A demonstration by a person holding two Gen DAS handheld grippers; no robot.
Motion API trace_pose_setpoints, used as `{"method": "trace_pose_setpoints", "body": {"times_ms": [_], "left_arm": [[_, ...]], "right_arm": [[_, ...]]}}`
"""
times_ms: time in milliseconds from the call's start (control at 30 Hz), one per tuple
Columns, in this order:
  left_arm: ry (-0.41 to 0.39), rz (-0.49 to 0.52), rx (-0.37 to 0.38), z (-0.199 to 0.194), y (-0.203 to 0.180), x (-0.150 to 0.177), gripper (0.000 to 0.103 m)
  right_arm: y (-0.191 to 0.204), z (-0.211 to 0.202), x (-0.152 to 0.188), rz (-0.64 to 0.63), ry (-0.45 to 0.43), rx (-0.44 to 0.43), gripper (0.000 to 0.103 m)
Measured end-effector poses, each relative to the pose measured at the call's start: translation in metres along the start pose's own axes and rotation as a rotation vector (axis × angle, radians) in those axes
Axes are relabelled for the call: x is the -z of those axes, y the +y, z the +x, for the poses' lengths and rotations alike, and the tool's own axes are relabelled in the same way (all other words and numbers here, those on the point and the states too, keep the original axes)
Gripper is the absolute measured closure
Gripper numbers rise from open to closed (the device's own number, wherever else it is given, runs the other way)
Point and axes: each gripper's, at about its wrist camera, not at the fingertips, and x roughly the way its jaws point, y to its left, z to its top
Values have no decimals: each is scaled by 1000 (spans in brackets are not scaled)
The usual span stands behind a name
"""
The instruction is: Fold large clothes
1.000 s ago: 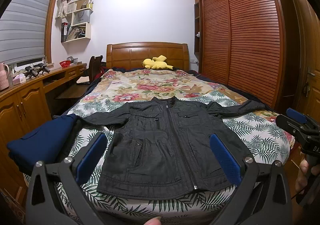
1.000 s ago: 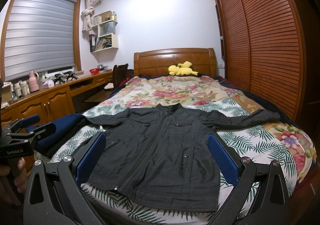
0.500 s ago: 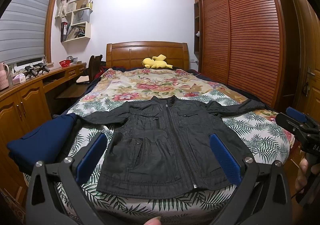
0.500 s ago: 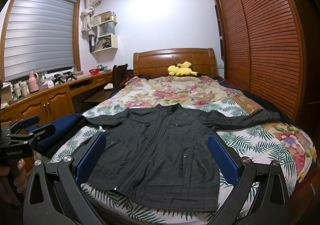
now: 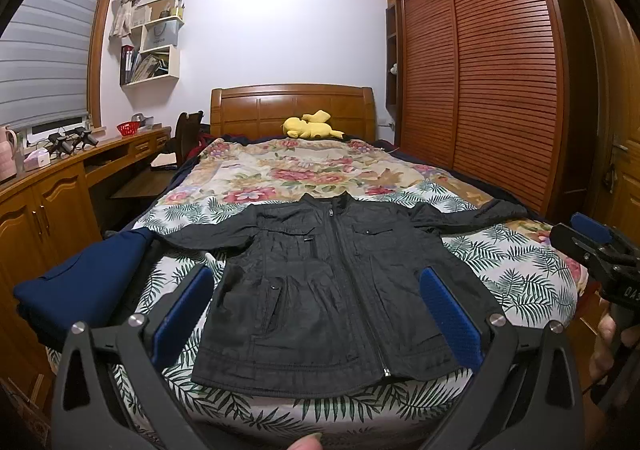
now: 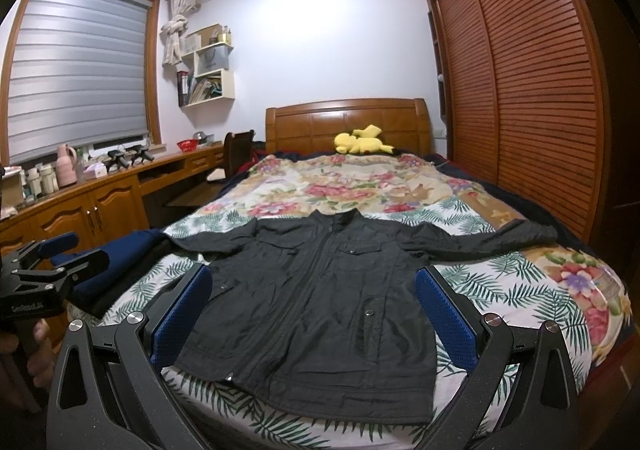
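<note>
A dark grey zip jacket [image 5: 328,290] lies flat, front up, on the foot of the bed, both sleeves spread sideways; it also shows in the right wrist view [image 6: 320,310]. My left gripper [image 5: 316,310] is open and empty, held short of the jacket's hem. My right gripper [image 6: 312,306] is open and empty, also short of the hem. Each gripper shows in the other's view: the right one [image 5: 600,250] at the bed's right corner, the left one [image 6: 52,262] at the left.
The bed [image 5: 520,274] has a leaf and flower quilt. A folded navy garment [image 5: 84,282] lies at its left edge. A yellow plush toy [image 5: 310,123] sits by the headboard. A wooden desk [image 5: 48,193] runs along the left, a wardrobe [image 5: 500,89] along the right.
</note>
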Motion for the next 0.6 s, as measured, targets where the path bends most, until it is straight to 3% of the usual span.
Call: {"method": "trace_pose_setpoints", "body": {"times_ms": [600], "left_arm": [[65, -28, -17, 28, 21, 17, 0]], "right_arm": [[-1, 23, 10, -18, 41, -22, 0]]}}
